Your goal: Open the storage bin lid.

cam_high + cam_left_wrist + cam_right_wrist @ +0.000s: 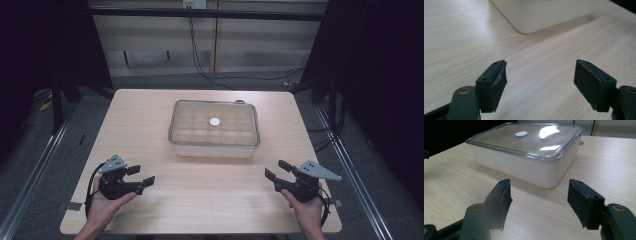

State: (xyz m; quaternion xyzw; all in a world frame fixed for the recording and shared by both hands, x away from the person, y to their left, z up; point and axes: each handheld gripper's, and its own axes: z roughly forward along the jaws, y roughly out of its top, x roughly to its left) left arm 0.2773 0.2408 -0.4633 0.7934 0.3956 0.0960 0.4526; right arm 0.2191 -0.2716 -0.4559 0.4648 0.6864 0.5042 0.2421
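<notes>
A cream-white rectangular box sat on a pale wood-grain counter, toward the far side and roughly centred between the two sides. Its corners were rounded and its walls were plain and opaque. A clear lid with a thicker raised rim covered the top and caught bright reflections from overhead. Through the lid, a grid of small compartments was faintly visible (their contents could not be made out). A small white round disc sat at the middle of the lid.

The person's two hands rested near the close edge of the counter, well apart from the box and from each other. The left tongs lay near the front left corner with their jaws pointing inward, released, with bare counter between the pads. The right tongs lay near the front right corner, also released and gripping nothing. In the right gripper view the box stood just beyond the spread jaws, its lid and disc plainly in sight. In the left gripper view one rounded corner of the box showed at the top.
</notes>
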